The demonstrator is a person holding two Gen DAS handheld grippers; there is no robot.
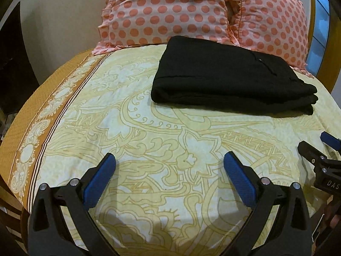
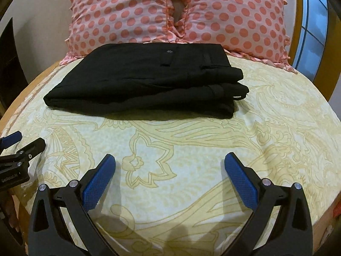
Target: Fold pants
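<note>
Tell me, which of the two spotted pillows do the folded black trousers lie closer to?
The right pillow: the black trousers reach its lower edge, while the left pillow sits farther off.

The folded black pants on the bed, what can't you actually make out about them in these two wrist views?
- Folded black pants: underside and inner layers hidden by the top fold, both views.
- Small button: too small to read any detail, right wrist view.
- Far edge of the pants, left wrist view: where it meets the pink polka-dot pillows, contact unclear.
- Patterned yellow bedsheet: corners cut off by the fisheye edge.

Left gripper (image 1: 169,160) and right gripper (image 2: 169,160) hover side by side, jaws spread wide.
</note>
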